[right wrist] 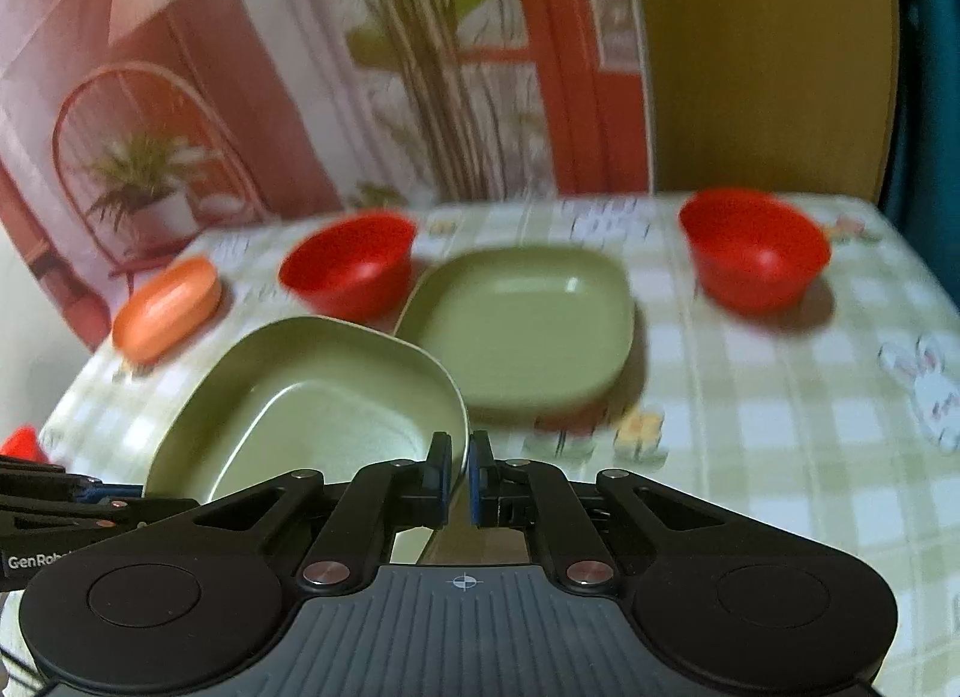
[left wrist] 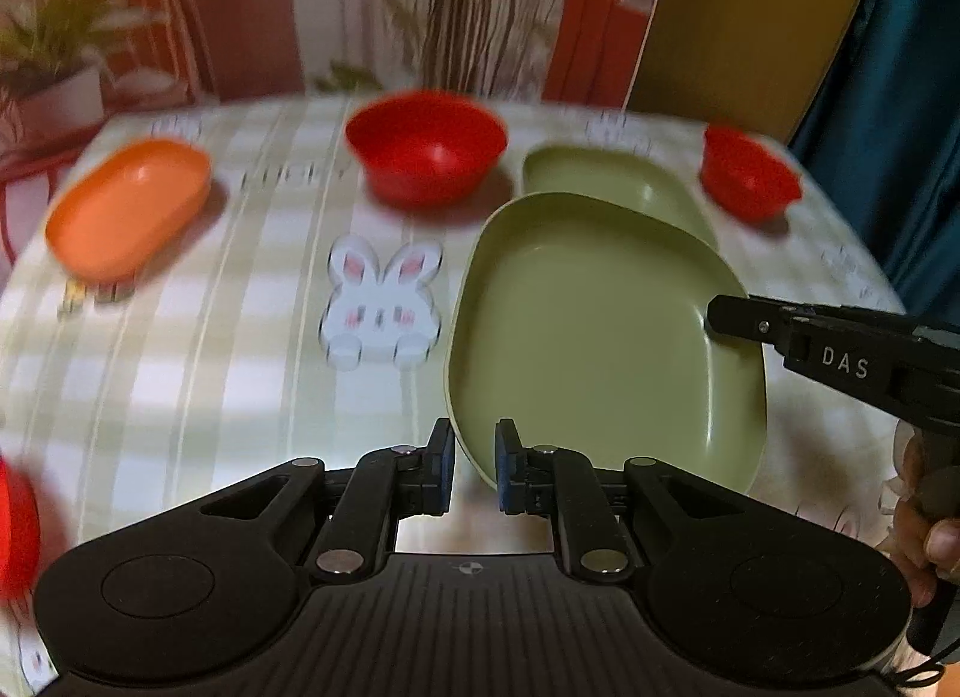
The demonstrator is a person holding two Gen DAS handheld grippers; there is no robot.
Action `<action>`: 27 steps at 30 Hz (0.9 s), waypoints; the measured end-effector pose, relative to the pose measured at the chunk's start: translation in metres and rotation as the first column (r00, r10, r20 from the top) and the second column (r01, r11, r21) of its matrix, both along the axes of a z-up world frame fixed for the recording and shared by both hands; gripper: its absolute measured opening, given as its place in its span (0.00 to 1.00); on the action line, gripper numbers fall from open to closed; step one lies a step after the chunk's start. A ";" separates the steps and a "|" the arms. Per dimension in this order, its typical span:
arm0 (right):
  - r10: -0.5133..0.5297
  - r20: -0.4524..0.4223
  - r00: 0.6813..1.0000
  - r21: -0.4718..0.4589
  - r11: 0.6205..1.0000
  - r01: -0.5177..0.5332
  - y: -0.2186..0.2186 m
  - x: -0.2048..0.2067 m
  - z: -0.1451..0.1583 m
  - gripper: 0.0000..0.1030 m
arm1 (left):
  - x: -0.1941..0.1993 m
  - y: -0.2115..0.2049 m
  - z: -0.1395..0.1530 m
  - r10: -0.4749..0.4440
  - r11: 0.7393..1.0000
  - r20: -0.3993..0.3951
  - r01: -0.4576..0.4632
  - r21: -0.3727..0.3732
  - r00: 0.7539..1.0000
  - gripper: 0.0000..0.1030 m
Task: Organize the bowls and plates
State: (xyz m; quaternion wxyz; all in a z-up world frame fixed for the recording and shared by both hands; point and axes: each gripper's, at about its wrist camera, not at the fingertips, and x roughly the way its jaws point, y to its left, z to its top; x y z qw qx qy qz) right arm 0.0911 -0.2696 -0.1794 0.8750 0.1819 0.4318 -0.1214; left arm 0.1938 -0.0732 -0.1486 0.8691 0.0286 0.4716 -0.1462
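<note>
- We hold the near green plate (left wrist: 594, 337) by two edges: our left tool (left wrist: 474, 472) pinches its near rim, and our right tool (right wrist: 459, 472) pinches its other rim.
- The plate is tilted, just in front of the second green plate (right wrist: 528, 325) on the worktop (left wrist: 198, 337).
- Next, we think, it goes onto that second plate, kept flat.
- Behind the plates, the red bowls (left wrist: 426, 145) are blurry.
- We cannot see under the held plate.

Sage-green plate (left wrist: 588, 337) clamped in black, blue-padded left gripper (left wrist: 474, 472); matching green plate (left wrist: 606, 181) beyond. Red bowls (left wrist: 426, 145) further out. Orange dish (left wrist: 129, 205) far left. Green-white checked tablecloth (left wrist: 210, 337), rabbit print.
</note>
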 end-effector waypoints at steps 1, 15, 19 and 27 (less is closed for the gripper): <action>-0.004 0.009 1.000 -0.004 1.000 0.004 -0.005 0.003 0.004 0.05 | 0.004 -0.003 0.006 -0.003 1.000 0.012 0.003 -0.006 1.000 0.15; 0.005 0.135 0.991 -0.152 0.988 0.016 -0.066 0.050 0.056 0.03 | 0.049 -0.043 0.064 -0.017 0.994 0.154 0.034 -0.108 0.988 0.15; 0.051 0.119 0.992 -0.195 0.980 -0.027 -0.077 0.061 0.053 0.03 | 0.064 -0.049 0.056 0.004 0.990 0.127 0.014 -0.141 0.992 0.15; 0.093 0.032 0.995 -0.190 0.978 -0.085 -0.101 0.081 0.010 0.03 | 0.089 -0.073 0.016 0.000 0.992 0.023 0.003 -0.125 1.000 0.17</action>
